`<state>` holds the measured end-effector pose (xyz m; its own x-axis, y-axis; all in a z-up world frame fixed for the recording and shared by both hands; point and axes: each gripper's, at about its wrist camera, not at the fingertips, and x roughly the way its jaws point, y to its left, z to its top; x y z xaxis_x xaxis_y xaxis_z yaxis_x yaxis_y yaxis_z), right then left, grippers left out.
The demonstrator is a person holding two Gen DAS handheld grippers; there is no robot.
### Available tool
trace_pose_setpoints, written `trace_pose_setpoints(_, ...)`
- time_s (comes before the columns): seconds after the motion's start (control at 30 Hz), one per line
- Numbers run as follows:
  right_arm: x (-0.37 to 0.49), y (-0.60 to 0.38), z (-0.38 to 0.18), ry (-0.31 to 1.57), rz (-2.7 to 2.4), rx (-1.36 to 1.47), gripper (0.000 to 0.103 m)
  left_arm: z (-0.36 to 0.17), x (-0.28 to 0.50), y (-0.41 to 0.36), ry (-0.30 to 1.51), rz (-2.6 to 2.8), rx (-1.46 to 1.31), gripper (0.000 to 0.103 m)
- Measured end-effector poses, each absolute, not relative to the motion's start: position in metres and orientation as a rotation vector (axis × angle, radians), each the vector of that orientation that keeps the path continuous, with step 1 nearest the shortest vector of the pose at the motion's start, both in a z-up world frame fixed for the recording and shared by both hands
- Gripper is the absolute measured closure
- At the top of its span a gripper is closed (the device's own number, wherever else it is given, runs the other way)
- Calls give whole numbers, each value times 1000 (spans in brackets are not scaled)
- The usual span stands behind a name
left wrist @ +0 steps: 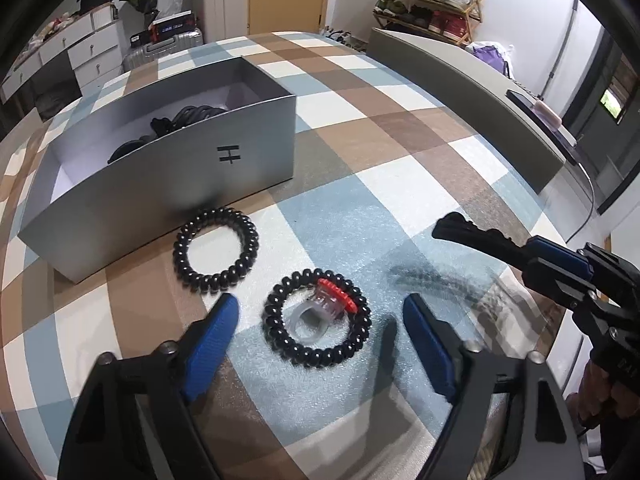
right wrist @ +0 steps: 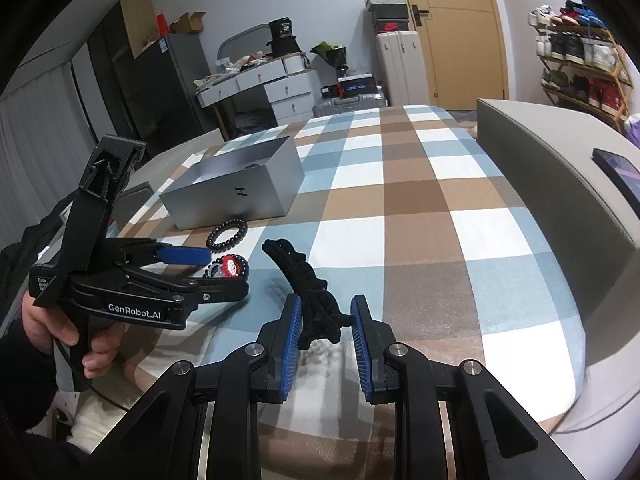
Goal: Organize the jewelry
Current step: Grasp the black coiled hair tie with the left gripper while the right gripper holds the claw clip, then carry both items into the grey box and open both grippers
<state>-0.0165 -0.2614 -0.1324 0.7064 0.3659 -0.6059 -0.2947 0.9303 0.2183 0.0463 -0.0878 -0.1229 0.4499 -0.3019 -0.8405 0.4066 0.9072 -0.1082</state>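
Note:
A silver box (left wrist: 208, 168) stands open on the checked cloth, with dark items inside; it also shows in the right wrist view (right wrist: 240, 196). One black spiral hair tie (left wrist: 216, 249) lies in front of it. A second black hair tie (left wrist: 316, 320) encircles a clear ring with a red top (left wrist: 326, 306). My left gripper (left wrist: 320, 312) is open, its jaws either side of this second tie. My right gripper (right wrist: 325, 320) is shut on a black hair claw (right wrist: 308, 280) and holds it above the cloth; the claw shows in the left wrist view (left wrist: 476, 236).
The checked cloth (left wrist: 400, 140) covers a round-edged table. A grey padded headboard (right wrist: 540, 152) with a phone (right wrist: 618, 172) on it runs along the right. Drawers, suitcases and a shoe rack (right wrist: 580, 60) stand beyond the table.

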Motion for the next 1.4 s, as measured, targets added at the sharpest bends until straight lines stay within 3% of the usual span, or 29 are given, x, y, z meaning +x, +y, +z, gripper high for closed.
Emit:
trace_pose_setpoints(0.13,-15,-262,-133,695,369,114,79,-123,46,-91,1001,-448,139,36)
trace_pose_setpoints(0.23,-16,-263,-132,690,368,119,79,-122,46,-92,990,-438,160,55)
trace_pose_setpoints(0.43,-16,-262,-132,691,370,117,79,-123,43,-97,974,-436,202,61)
trace_pose_setpoints(0.93,-16,-260,-127,683,363,100,79,-116,37,-95,947,-423,189,66)
trace_pose_setpoints(1.4,-12,-244,-111,651,395,92,79,-69,24,-69,808,-401,94,67)
